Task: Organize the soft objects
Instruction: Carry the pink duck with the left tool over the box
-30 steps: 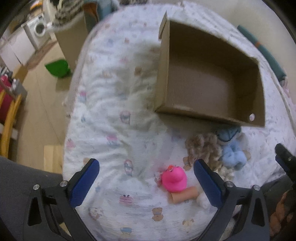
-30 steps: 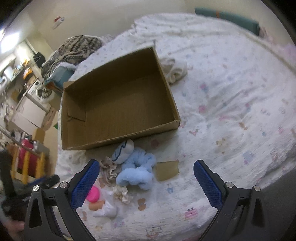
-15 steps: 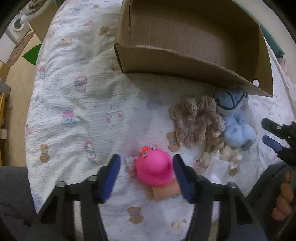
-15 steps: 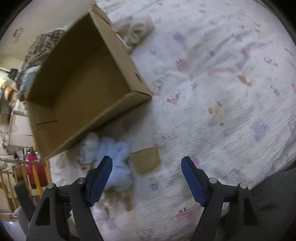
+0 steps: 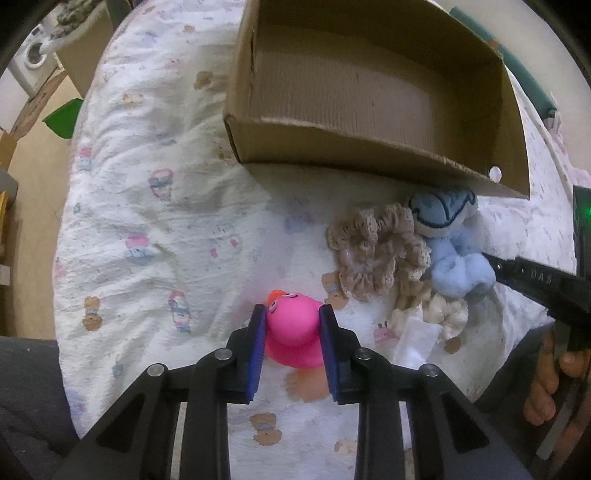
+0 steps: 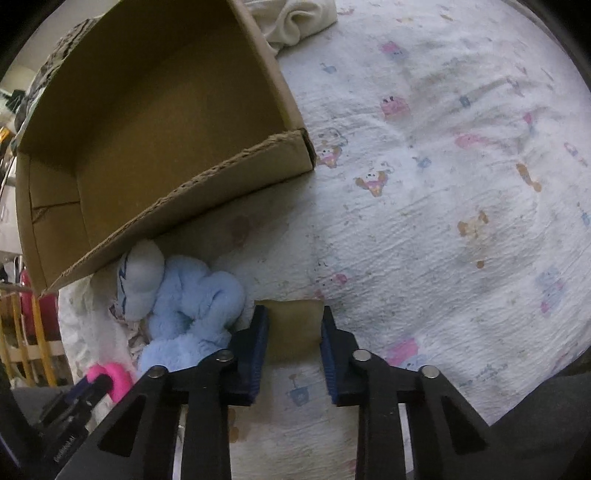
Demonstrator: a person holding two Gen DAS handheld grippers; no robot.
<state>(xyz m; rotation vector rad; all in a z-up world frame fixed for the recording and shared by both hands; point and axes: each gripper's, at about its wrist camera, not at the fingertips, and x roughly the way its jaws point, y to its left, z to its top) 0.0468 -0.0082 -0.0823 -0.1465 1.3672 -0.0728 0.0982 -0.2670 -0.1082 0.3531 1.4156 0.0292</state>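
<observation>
My left gripper (image 5: 291,332) is shut on a pink rubber duck (image 5: 293,332) that rests on the bed. To its right lie a beige lace scrunchie (image 5: 373,254), a cream scrunchie (image 5: 443,314) and a light blue plush toy (image 5: 454,254). My right gripper (image 6: 293,334) is shut on a tan soft square (image 6: 293,328) on the sheet, just right of the blue plush (image 6: 184,310). An open empty cardboard box (image 5: 369,147) stands behind the toys; in the right wrist view the box (image 6: 166,206) is at upper left.
The bed has a white printed sheet (image 6: 443,184). A cream cloth (image 6: 295,18) lies behind the box. A teal roll (image 5: 524,74) runs along the far bed edge. The floor, a green object (image 5: 62,118) and a washing machine (image 5: 33,59) are to the left.
Both grippers moved down and forward to the bed and closed: the left one on the pink duck, the right one on the tan square.
</observation>
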